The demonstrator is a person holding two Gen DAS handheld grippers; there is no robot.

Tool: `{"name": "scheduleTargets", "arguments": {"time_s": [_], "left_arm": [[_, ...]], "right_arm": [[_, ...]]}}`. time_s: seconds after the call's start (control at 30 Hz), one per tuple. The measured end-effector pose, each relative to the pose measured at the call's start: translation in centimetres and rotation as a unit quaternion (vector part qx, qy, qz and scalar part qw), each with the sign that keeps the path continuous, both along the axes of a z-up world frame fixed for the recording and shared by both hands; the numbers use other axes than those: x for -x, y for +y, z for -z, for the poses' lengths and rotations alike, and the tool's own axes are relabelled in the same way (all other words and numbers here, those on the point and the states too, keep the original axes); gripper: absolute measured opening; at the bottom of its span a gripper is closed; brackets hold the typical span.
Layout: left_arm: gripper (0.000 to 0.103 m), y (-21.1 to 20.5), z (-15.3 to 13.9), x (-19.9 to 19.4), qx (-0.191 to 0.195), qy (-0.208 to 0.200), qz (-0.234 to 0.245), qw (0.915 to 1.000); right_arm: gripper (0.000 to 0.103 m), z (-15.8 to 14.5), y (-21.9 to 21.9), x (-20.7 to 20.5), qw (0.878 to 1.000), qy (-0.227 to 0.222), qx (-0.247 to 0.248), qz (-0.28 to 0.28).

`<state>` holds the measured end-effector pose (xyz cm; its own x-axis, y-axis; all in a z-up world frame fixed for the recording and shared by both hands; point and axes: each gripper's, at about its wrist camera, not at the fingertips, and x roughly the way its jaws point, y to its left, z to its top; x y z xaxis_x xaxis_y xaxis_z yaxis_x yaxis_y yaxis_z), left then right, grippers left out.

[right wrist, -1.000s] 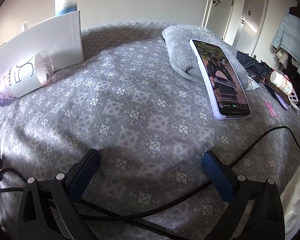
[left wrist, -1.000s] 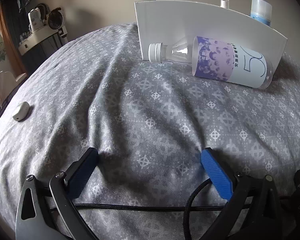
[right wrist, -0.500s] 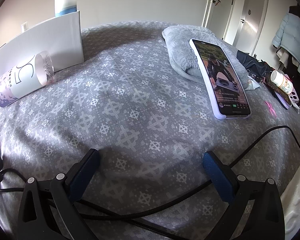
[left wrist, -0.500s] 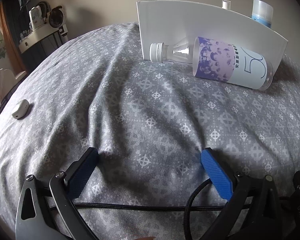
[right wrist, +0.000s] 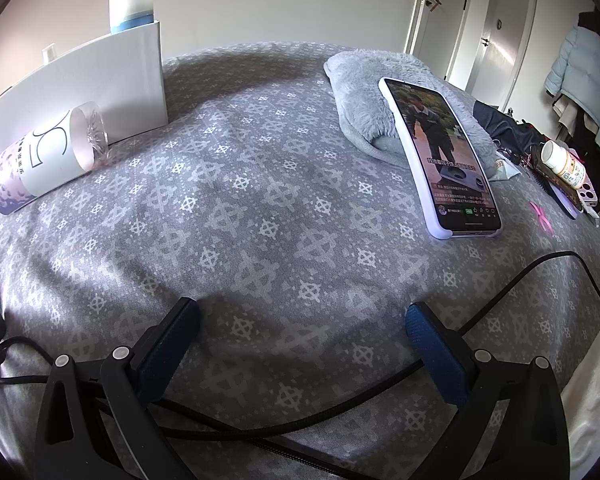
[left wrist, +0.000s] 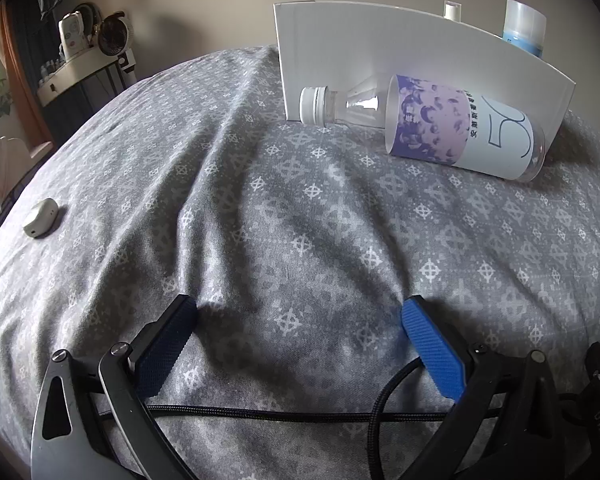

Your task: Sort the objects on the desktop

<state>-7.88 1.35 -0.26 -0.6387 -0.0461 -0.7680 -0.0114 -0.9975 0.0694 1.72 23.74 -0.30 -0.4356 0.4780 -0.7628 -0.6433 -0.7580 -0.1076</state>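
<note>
A clear plastic bottle [left wrist: 440, 128] with a purple and white label lies on its side against a white box [left wrist: 380, 52] at the back of the grey patterned cloth [left wrist: 280, 220]. The right wrist view shows the same bottle [right wrist: 48, 156] at far left beside the box [right wrist: 100, 84]. A phone [right wrist: 440, 160] with its screen lit leans on a grey fluffy cushion [right wrist: 380, 92]. My left gripper [left wrist: 298, 312] rests open on the cloth, well short of the bottle. Also open and holding nothing, my right gripper [right wrist: 302, 316] sits near the front.
A small white case [left wrist: 40, 217] lies at the cloth's left edge. A blue and white can [right wrist: 132, 6] stands inside the box. A pill bottle [right wrist: 562, 162] and clutter sit at far right. Black cables [right wrist: 500, 300] trail across the cloth by the grippers.
The left wrist view has shifted slightly, so the bottle and box sit a little further right and lower. The phone's screen picture has changed. Both grippers stay open.
</note>
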Motion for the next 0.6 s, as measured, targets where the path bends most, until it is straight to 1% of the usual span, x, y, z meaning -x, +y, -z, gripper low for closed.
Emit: {"name": "scheduleTargets", "arguments": {"time_s": [0.6], "left_arm": [[0.103, 0.03, 0.08, 0.01, -0.001, 0.000, 0.000, 1.0000]], "right_arm": [[0.103, 0.01, -0.02, 0.01, 1.000, 0.000, 0.000, 0.000]]}}
